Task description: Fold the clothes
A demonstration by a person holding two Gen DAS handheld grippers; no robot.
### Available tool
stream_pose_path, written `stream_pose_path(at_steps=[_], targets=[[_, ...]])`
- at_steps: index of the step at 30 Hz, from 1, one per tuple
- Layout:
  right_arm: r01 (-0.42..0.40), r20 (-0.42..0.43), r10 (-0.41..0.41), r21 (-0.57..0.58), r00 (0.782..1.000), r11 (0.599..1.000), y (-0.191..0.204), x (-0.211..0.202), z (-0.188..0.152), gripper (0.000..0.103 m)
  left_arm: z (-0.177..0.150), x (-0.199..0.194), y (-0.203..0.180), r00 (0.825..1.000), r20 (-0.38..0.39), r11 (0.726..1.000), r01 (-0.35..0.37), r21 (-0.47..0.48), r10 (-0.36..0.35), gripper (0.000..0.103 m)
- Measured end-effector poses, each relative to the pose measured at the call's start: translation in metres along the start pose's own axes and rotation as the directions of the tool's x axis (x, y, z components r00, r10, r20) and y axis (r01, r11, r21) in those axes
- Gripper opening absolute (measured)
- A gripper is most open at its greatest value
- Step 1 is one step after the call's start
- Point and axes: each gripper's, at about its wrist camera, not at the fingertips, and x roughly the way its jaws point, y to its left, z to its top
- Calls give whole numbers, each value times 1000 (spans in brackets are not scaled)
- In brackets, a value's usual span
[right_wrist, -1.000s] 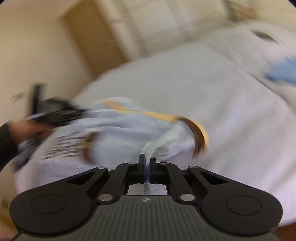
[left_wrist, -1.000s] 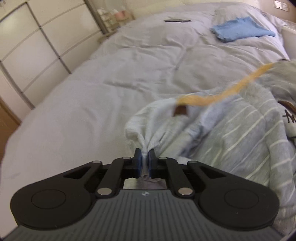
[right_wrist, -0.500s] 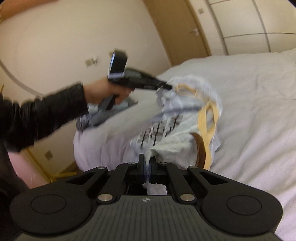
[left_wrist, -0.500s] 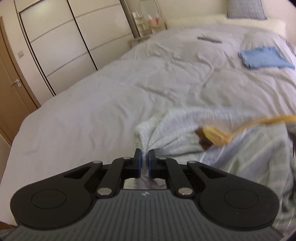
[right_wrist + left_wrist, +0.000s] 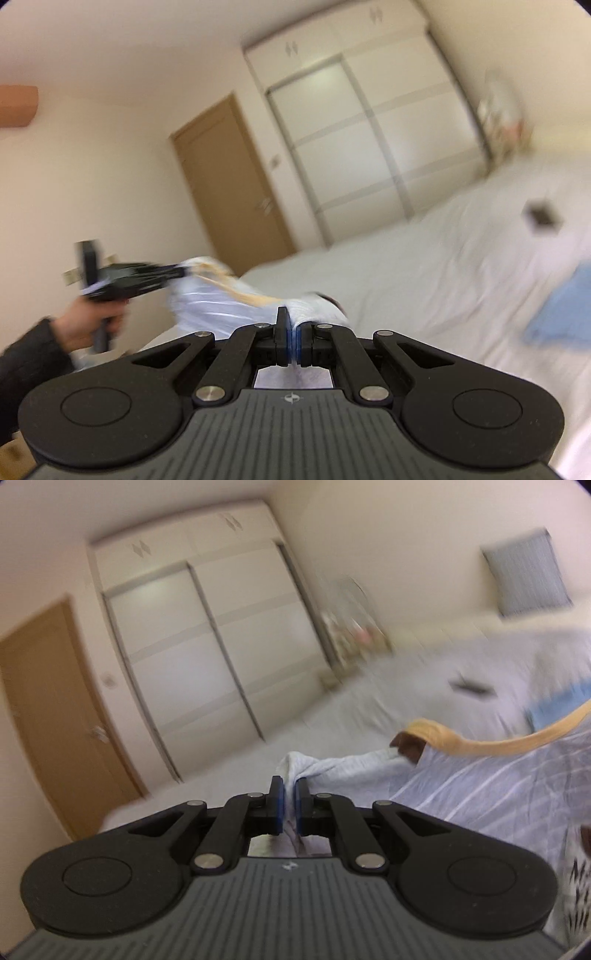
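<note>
A pale striped shirt (image 5: 480, 797) with a yellow and brown collar band (image 5: 491, 740) hangs stretched in the air above the bed (image 5: 369, 716). My left gripper (image 5: 289, 786) is shut on one bunched corner of it. In the right wrist view my right gripper (image 5: 293, 325) is shut on another corner of the shirt (image 5: 207, 302). That view also shows the left gripper (image 5: 181, 272) at the far left, held by a hand in a dark sleeve and pinching the cloth. A dark printed motif (image 5: 578, 893) shows at the shirt's lower right.
A folded blue garment (image 5: 565, 310) and a small dark flat object (image 5: 541, 216) lie on the grey bed (image 5: 424, 280). White sliding wardrobe doors (image 5: 192, 657) and a wooden door (image 5: 59, 709) stand beyond it. A cluttered shelf (image 5: 347, 635) is by the bed head.
Both grippers have risen, lifting the shirt off the bed and spreading it between them. The views now tilt up toward the wardrobe and walls.
</note>
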Motion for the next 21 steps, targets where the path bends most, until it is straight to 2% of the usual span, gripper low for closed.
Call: stream_pose_path(at_steps=[3, 5, 7, 8, 10, 11, 12, 15, 16, 17, 19, 20, 21], targets=[[61, 119, -50, -91, 992, 994, 16, -26, 27, 2, 28, -55, 8, 991, 100, 996, -80, -37, 83, 4], [102, 204, -67, -167, 977, 981, 37, -40, 41, 2, 50, -93, 8, 973, 180, 989, -140, -44, 146, 3], [140, 285, -68, -240, 956, 961, 57, -53, 56, 2, 74, -127, 8, 946, 254, 980, -193, -49, 199, 1], [154, 321, -62, -269, 945, 951, 66, -59, 63, 1, 86, -142, 8, 928, 293, 973, -226, -49, 230, 0], [190, 384, -59, -315, 922, 930, 82, -69, 76, 1, 110, -171, 6, 878, 373, 952, -304, -45, 298, 0], [202, 409, -54, -329, 911, 923, 87, -72, 84, 1, 119, -180, 7, 864, 397, 946, -321, -42, 310, 0], [208, 422, -49, -340, 905, 917, 90, -73, 91, 1, 124, -183, 7, 865, 401, 948, -315, -38, 303, 0], [232, 429, -49, -388, 902, 892, 96, -66, 107, 1, 127, -176, 5, 894, 372, 965, -261, -20, 249, 0], [238, 408, -59, -405, 911, 883, 93, -57, 109, 1, 123, -170, 2, 910, 350, 973, -232, -10, 221, 0], [234, 377, -69, -415, 924, 879, 88, -47, 108, 1, 112, -159, -4, 934, 312, 983, -184, -1, 175, 1], [225, 294, -98, -438, 951, 870, 78, -25, 96, 1, 82, -133, -22, 976, 210, 998, -66, 12, 62, 5], [220, 249, -115, -451, 962, 865, 73, -14, 89, 1, 59, -119, -35, 989, 149, 1000, -3, 20, 0, 7], [221, 210, -135, -467, 968, 856, 67, -4, 80, 1, 35, -108, -50, 994, 89, 998, 54, 25, -56, 13]])
